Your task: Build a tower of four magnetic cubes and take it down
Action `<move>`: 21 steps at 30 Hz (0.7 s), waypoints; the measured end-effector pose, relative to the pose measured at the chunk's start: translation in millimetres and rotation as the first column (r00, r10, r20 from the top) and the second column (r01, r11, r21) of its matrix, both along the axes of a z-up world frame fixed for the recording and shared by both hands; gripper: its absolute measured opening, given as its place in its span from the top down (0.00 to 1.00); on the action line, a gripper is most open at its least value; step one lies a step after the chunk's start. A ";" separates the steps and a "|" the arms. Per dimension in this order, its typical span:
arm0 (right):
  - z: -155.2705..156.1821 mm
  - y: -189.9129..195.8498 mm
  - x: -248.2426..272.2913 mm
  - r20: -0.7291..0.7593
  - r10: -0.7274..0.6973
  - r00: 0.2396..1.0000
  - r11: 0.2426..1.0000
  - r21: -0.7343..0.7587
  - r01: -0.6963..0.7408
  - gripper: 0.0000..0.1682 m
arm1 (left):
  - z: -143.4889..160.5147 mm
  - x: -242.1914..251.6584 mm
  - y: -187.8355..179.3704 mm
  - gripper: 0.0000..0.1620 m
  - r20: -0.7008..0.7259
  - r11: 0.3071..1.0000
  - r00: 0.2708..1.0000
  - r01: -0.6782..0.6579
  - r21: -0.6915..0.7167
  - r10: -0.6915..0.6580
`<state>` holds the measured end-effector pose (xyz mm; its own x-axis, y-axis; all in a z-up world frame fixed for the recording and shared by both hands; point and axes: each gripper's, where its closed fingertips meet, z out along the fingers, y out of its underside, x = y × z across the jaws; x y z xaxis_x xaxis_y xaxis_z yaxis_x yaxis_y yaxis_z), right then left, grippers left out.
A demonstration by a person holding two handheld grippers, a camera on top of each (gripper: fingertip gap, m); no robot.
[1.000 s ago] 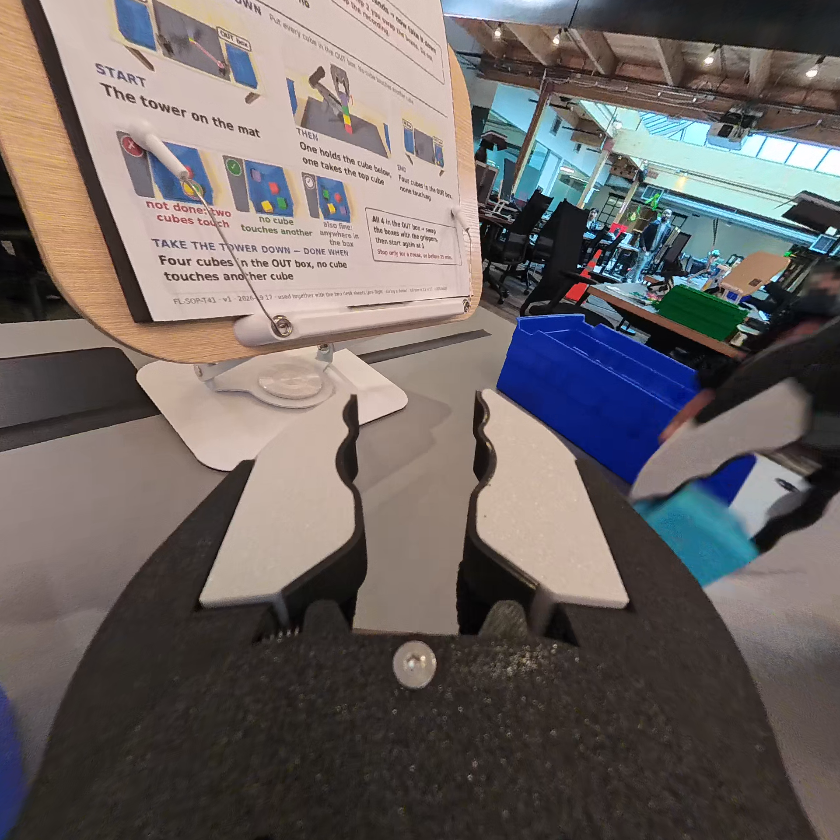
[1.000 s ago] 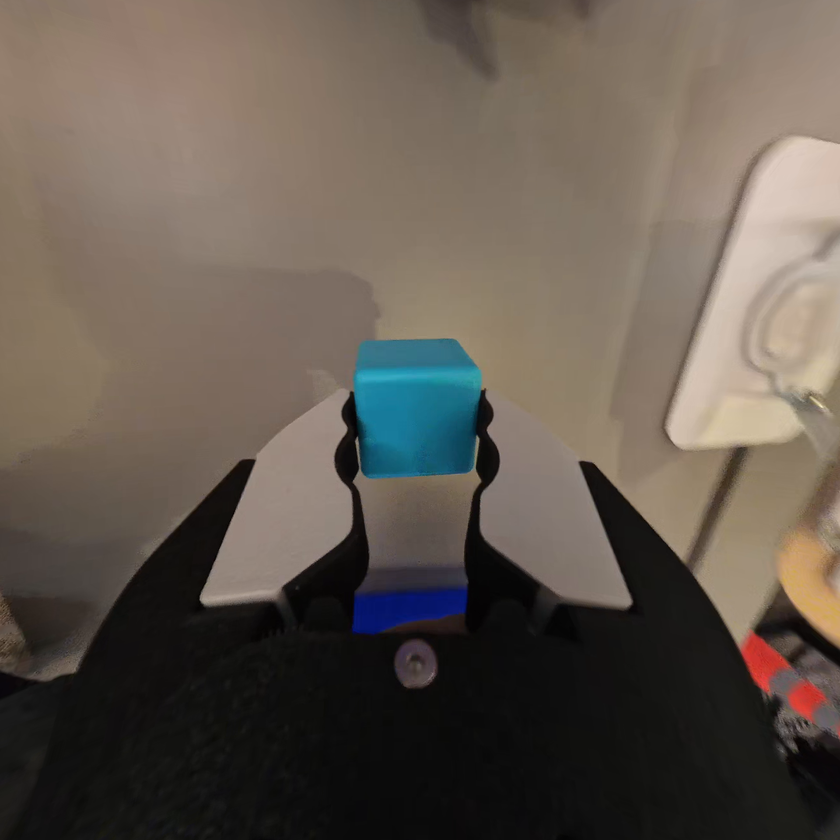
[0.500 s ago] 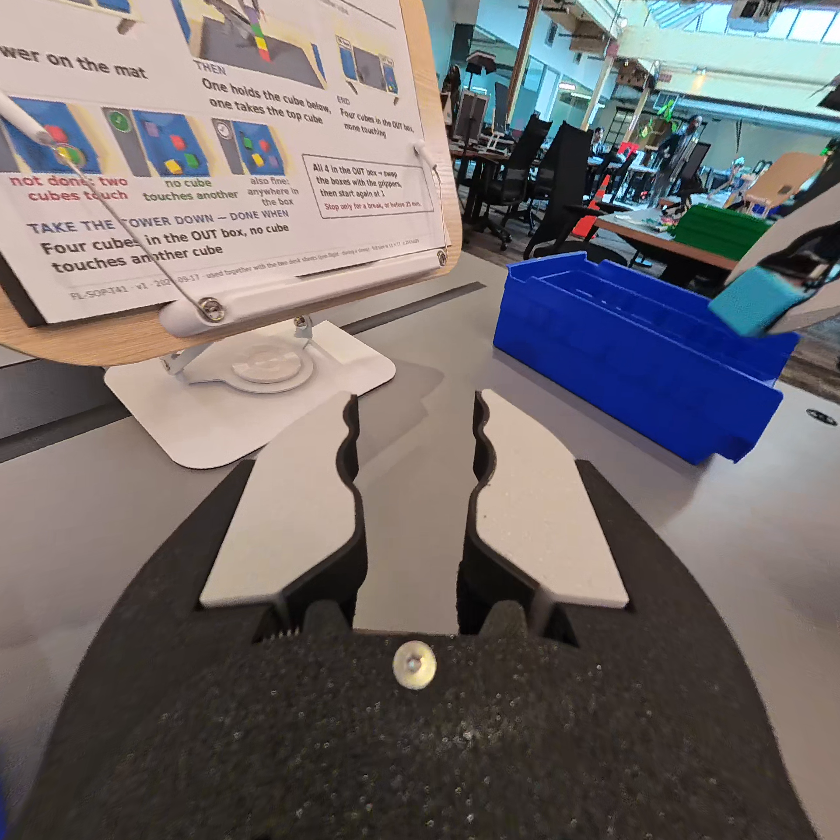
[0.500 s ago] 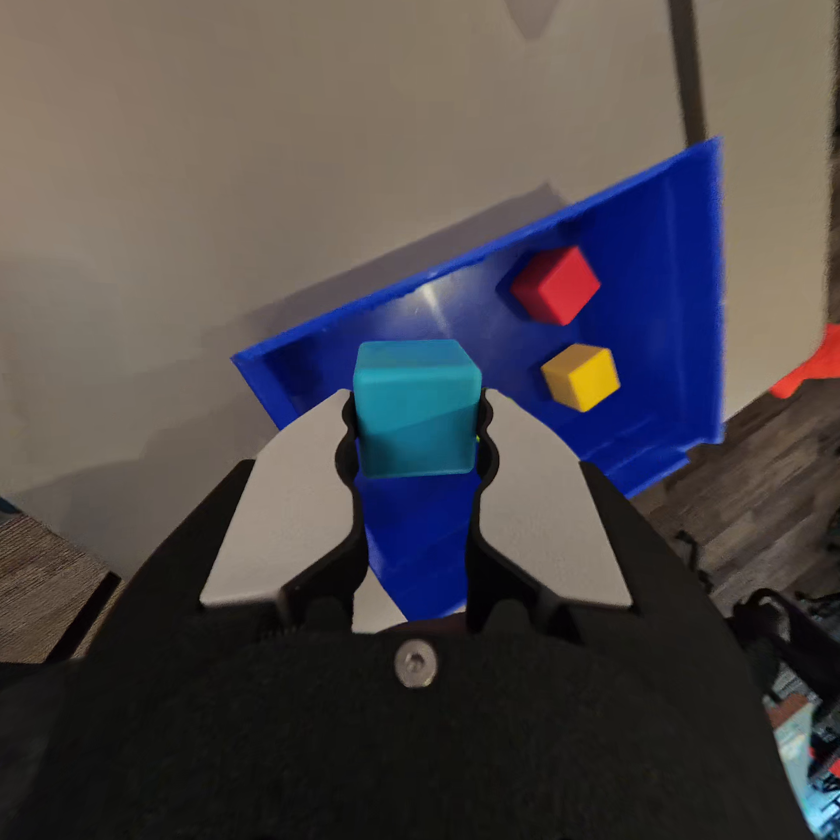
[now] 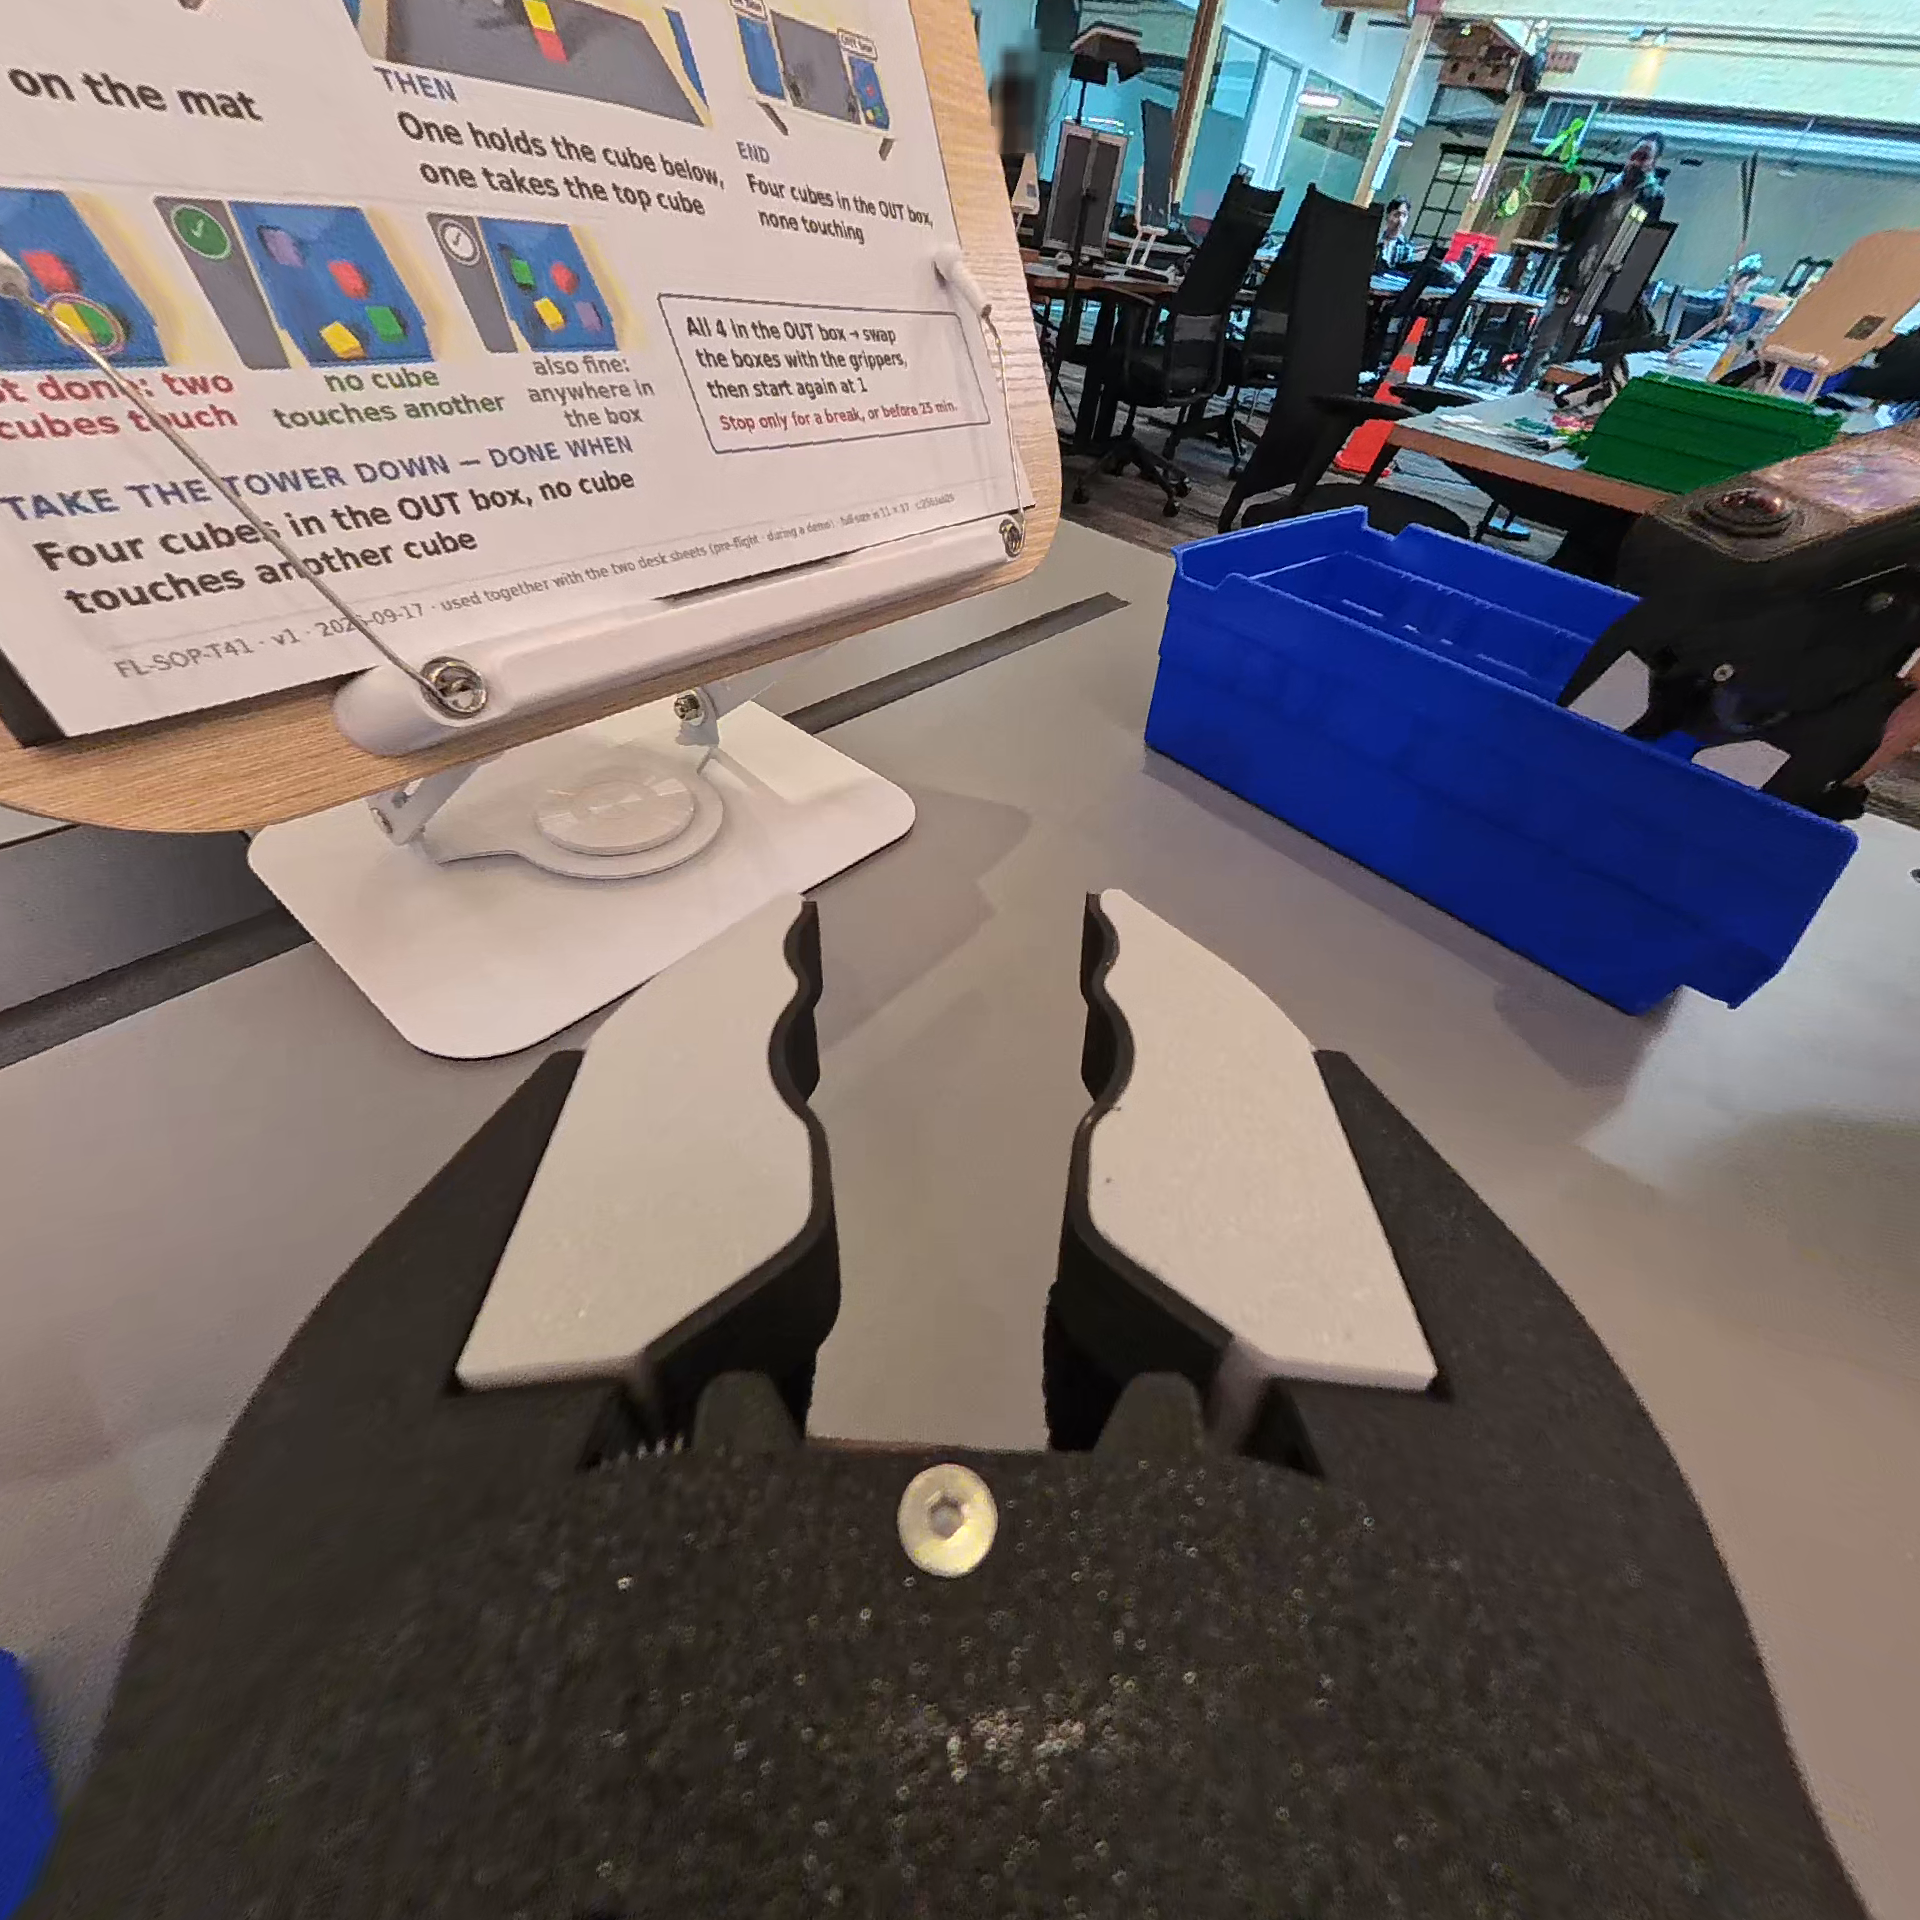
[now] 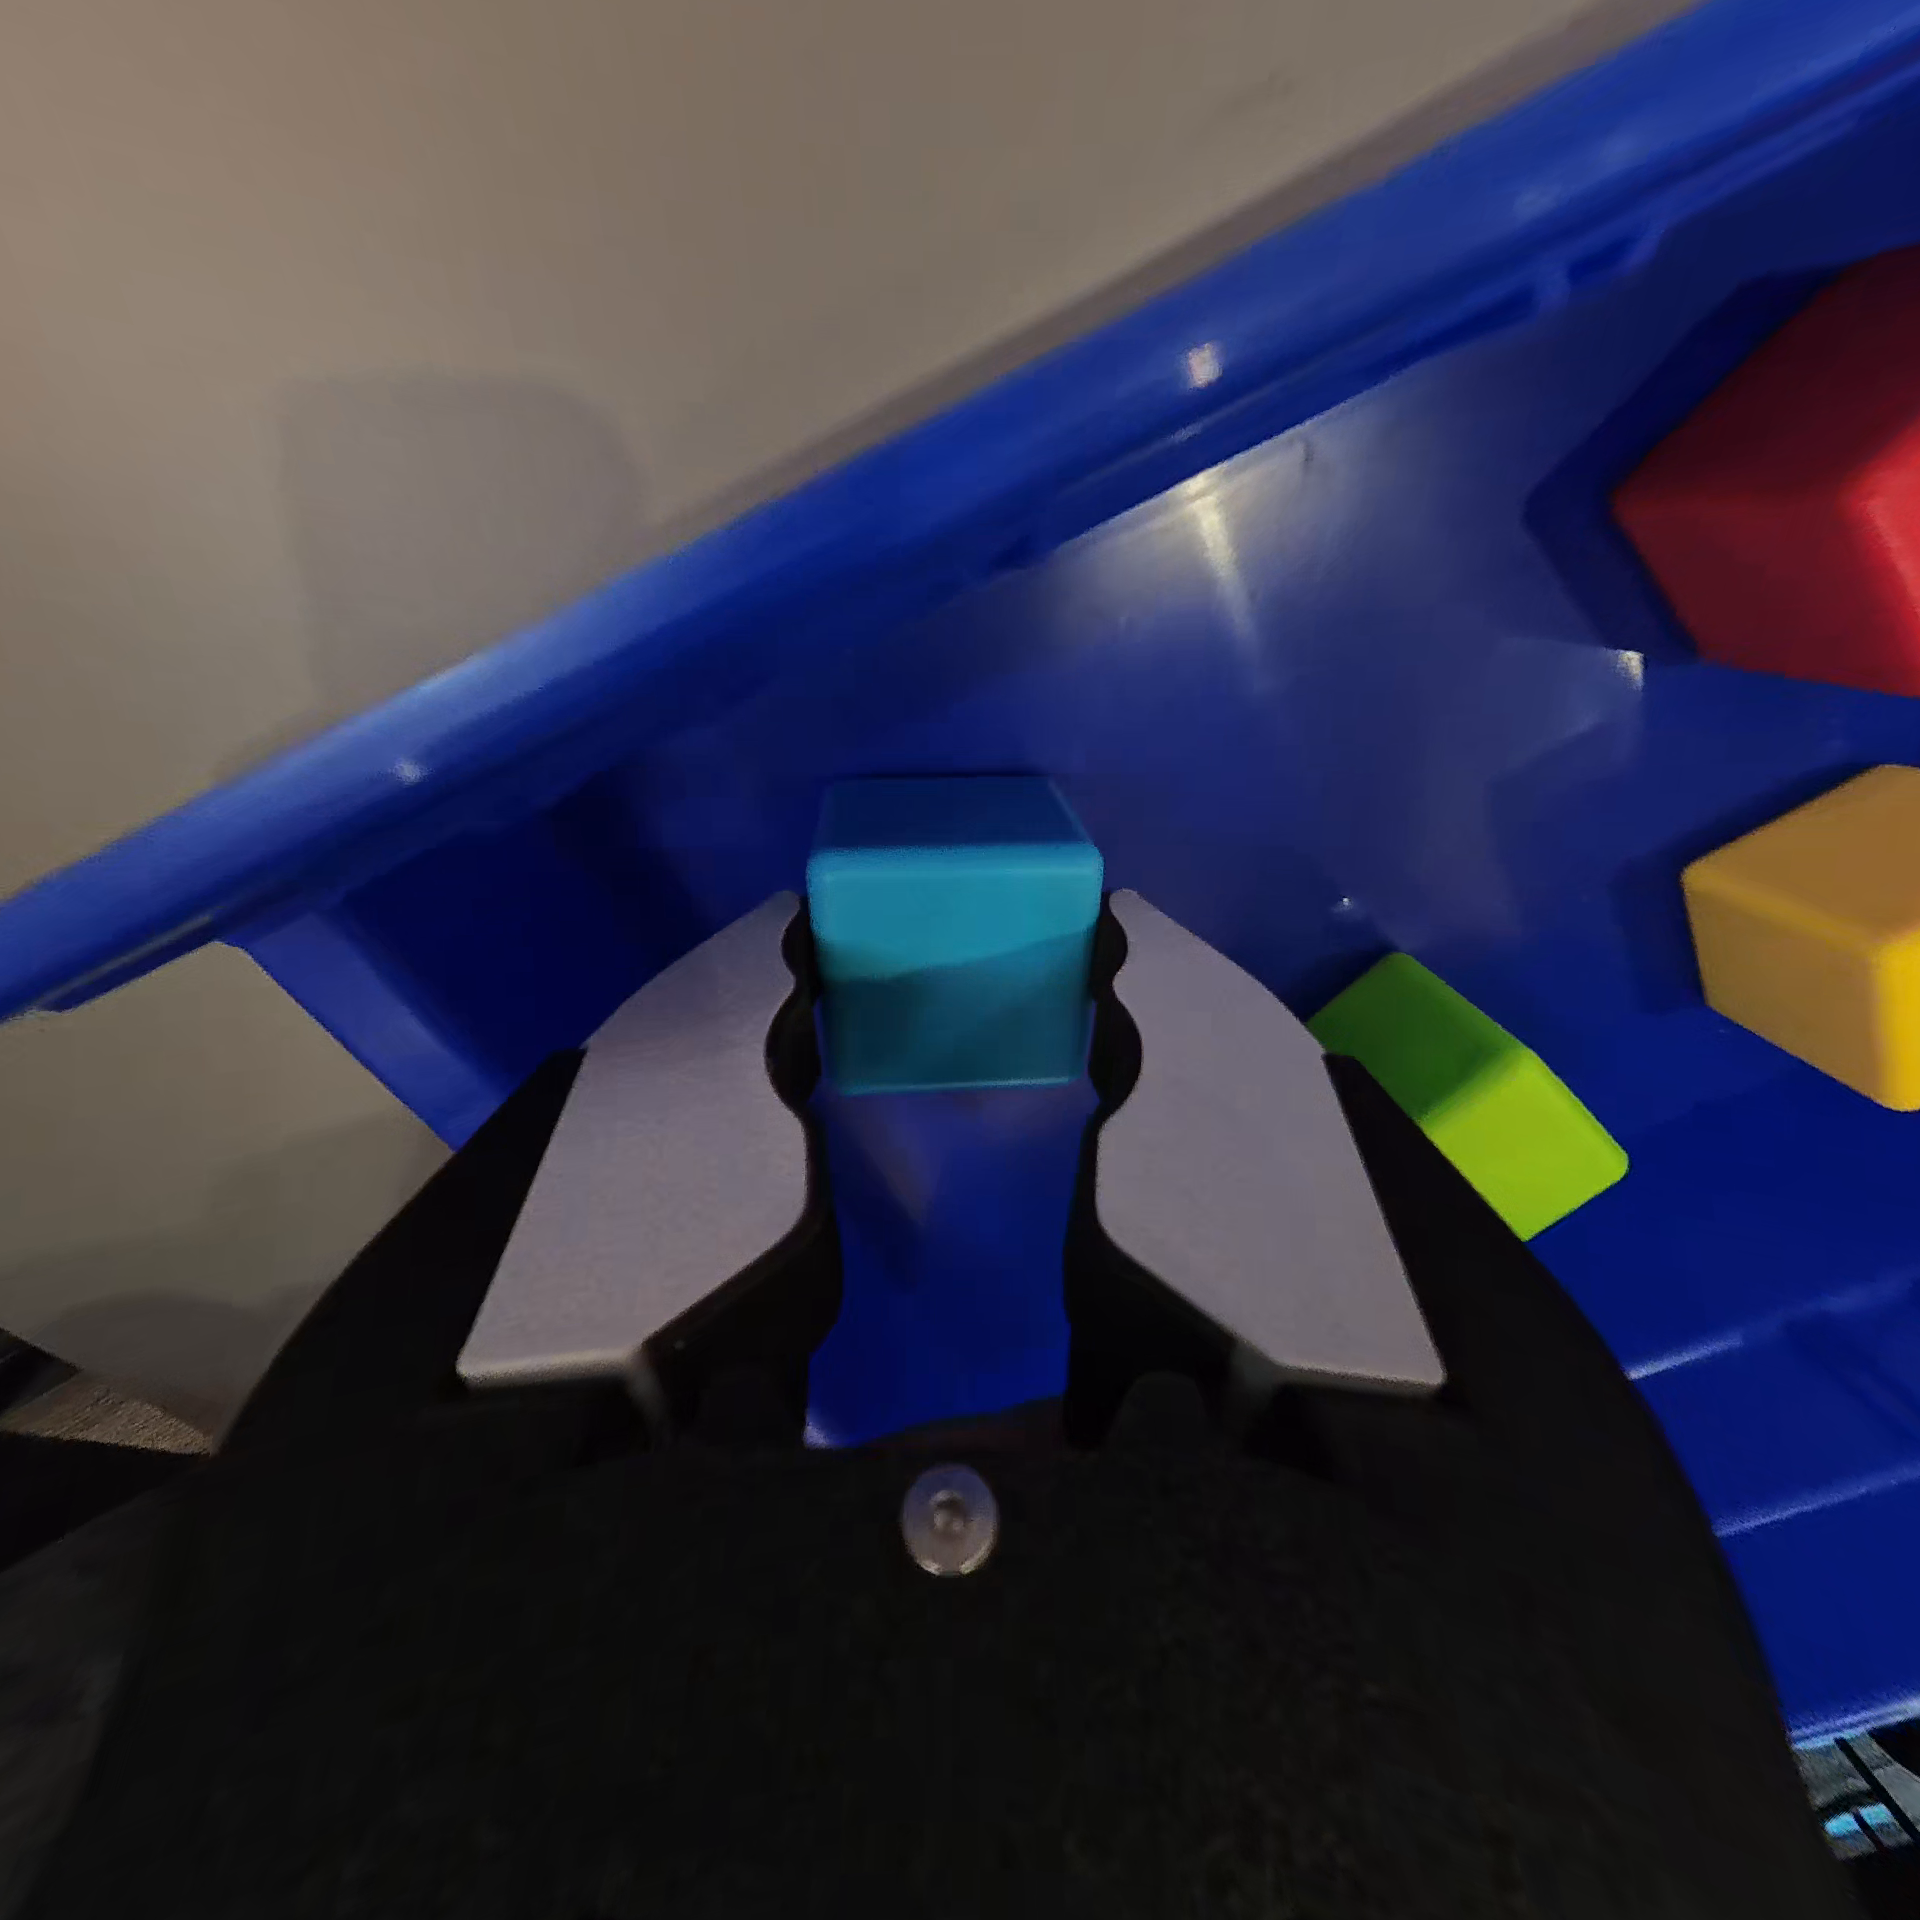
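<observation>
We've got right claw [image 6: 951, 935] pinching teal cube [image 6: 951, 935] inside blue bin [image 6: 1247, 644]; green [image 6: 1475, 1101], yellow [image 6: 1818, 935], red [image 6: 1797, 499] cubes in bin too. Left claw [image 5: 945, 935] spread, w/ nothing in it, over table [image 5: 1558, 1195] beside bin.

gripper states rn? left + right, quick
Left hand-held gripper: open, holding nothing.
Right hand-held gripper: shut on the teal cube, over the blue bin.

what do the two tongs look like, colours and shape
Both match: the left tongs and right tongs have a black, grainy body, two pale grey flat fingers with wavy black inner edges, and a silver screw at the centre. No cables or sleeves show.
</observation>
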<state>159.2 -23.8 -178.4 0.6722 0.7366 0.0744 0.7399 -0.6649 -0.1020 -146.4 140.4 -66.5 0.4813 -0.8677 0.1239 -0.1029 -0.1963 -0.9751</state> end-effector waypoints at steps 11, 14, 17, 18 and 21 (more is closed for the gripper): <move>109.5 -14.1 -6.4 -0.163 -0.115 0.980 0.864 0.471 0.180 0.60 | -4.5 8.4 -16.8 0.73 0.017 0.997 0.998 0.061 -0.041 -0.061; 150.6 -29.3 -55.3 -0.325 0.020 0.946 0.667 0.709 0.229 0.66 | -6.5 16.8 -37.7 0.71 0.047 0.994 0.995 0.095 -0.045 -0.093; 152.8 -46.6 -108.8 -0.458 0.119 0.881 0.526 0.782 0.335 0.72 | -3.7 17.0 -57.9 0.70 -0.002 0.999 0.999 0.047 0.018 -0.047; 142.1 -51.6 -126.3 -0.494 0.146 0.857 0.535 0.768 0.352 0.72 | -4.6 12.6 -61.3 0.73 -0.048 0.999 0.999 -0.001 0.044 0.003; 100.1 -63.1 -167.2 -0.596 0.175 0.784 0.606 0.692 0.391 0.71 | -5.4 -2.7 -82.4 0.77 -0.122 0.992 0.987 -0.097 0.078 0.106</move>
